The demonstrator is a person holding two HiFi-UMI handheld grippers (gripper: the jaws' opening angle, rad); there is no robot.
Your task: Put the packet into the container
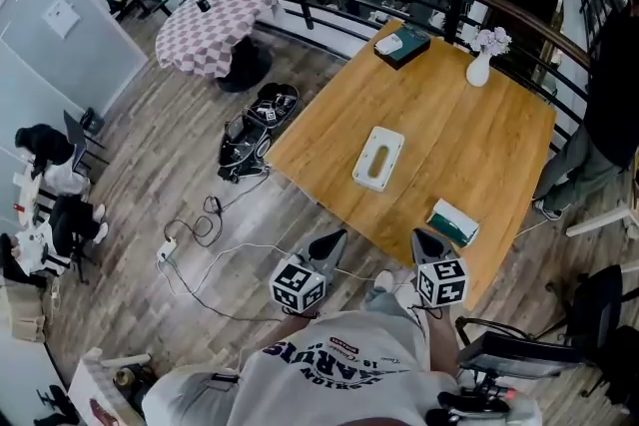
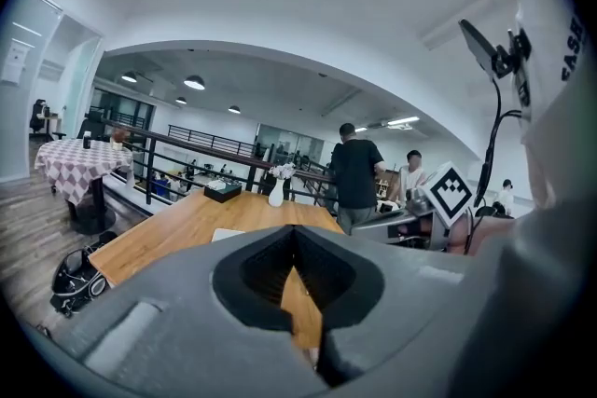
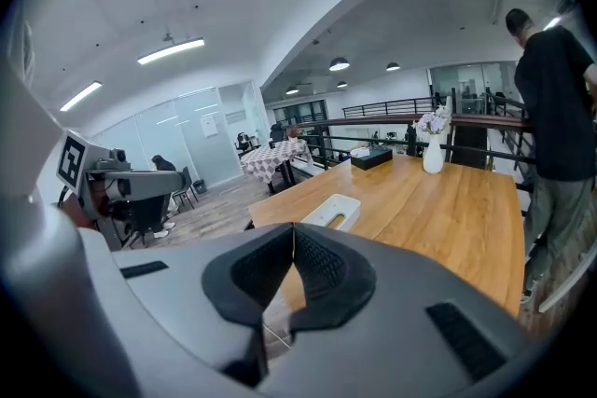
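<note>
Both grippers are level with the near edge of the wooden surface (image 1: 469, 130), side by side and pointing toward it. My left gripper (image 1: 328, 243) has its jaws pressed together with nothing between them; the left gripper view (image 2: 294, 230) shows the tips meeting. My right gripper (image 1: 428, 243) is likewise closed and empty, as the right gripper view (image 3: 294, 226) confirms. The packet (image 1: 454, 221), green and white, lies flat on the surface close to the near right edge, just ahead of the right gripper and not touching it. The container (image 1: 378, 158), white with a slot in its top, sits farther in, near the middle of the surface and apart from the packet. At the far side stand a dark box (image 1: 402, 45) and a white vase (image 1: 479, 67) with flowers. A person (image 1: 611, 85) stands beside the right edge of the surface.
</note>
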